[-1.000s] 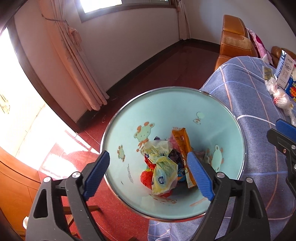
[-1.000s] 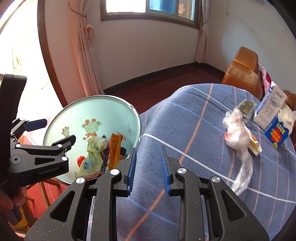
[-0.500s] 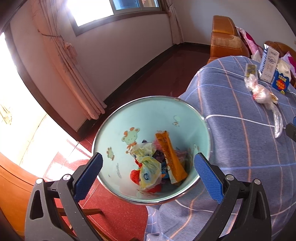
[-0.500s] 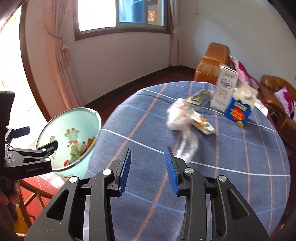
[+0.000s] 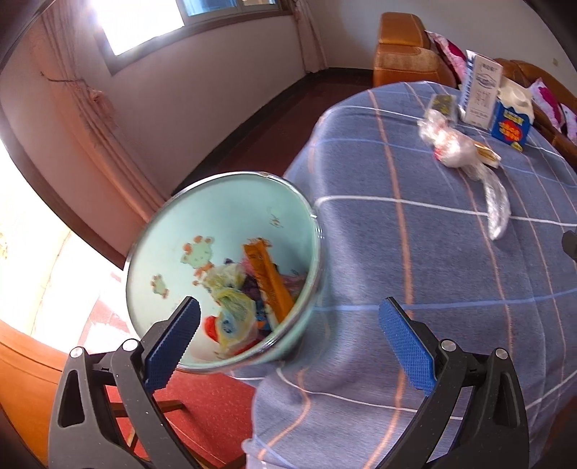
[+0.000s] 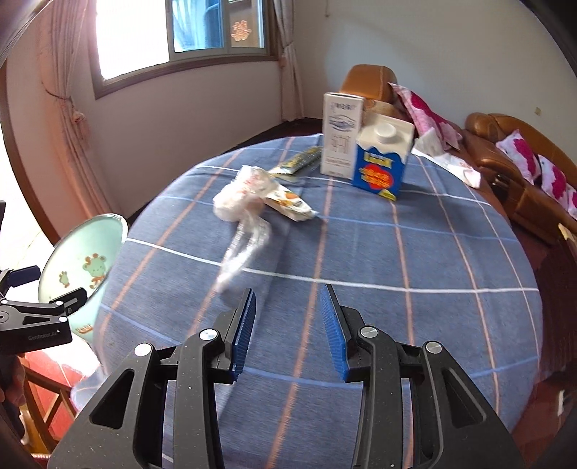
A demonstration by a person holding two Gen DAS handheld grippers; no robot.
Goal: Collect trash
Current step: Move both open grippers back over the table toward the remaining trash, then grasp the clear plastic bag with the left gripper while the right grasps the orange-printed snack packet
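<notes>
Right wrist view, centre: the empty right hand-held gripper [image 6: 287, 324] (jaws moderately apart) faces the crumpled plastic bag [image 6: 241, 202], whose flimsy film could slip from a shallow pinch.

Round table [image 6: 360, 252] under a blue cloth with white and orange check lines. Orange-brown leather sofa [image 6: 519, 151] behind the table, carrying pink floral cushions [image 6: 425, 112]; a matching armchair [image 5: 404, 54] stands near the wall. Window [image 6: 202, 32] with dark frame, pale pink curtain [image 5: 90, 97] tied back at its left side, white walls, dark skirting board, dark red floor [image 5: 202, 404]; part of a wooden chair [image 6: 39, 397] shows low beside the table.
</notes>
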